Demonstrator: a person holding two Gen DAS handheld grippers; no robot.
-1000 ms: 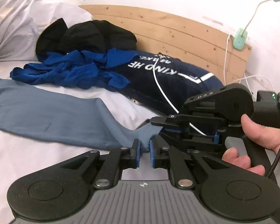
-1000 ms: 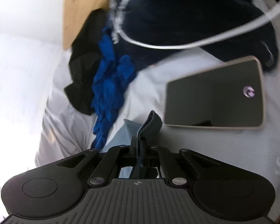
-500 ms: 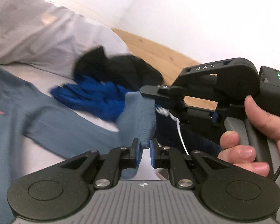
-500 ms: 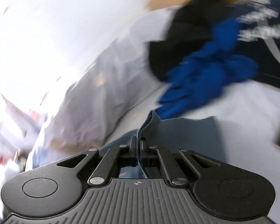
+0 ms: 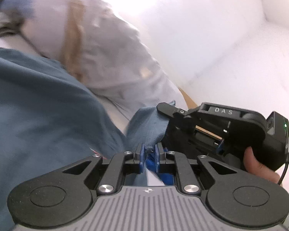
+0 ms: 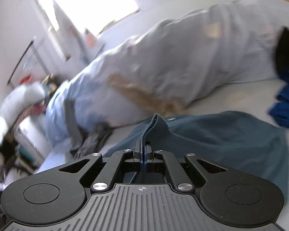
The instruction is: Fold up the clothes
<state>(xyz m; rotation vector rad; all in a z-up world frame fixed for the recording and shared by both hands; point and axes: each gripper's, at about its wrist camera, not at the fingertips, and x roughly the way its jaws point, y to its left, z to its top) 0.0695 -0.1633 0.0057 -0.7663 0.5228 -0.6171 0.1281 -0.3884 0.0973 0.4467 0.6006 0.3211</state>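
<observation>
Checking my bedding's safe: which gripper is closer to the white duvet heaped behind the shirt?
Cannot tell: left gripper and right gripper sit side by side, both clamping the grey-blue shirt just before the duvet.

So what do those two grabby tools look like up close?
Each tool is black plastic. The left tool has blue pads on its fingertips, silver screws on its linkage arms and a ribbed grey body. The right tool, seen from the side, has "DAS" raised on top, a green light on the small camera at the back and a black cable hanging from it. A bare hand shows; no sleeve is visible.
</observation>
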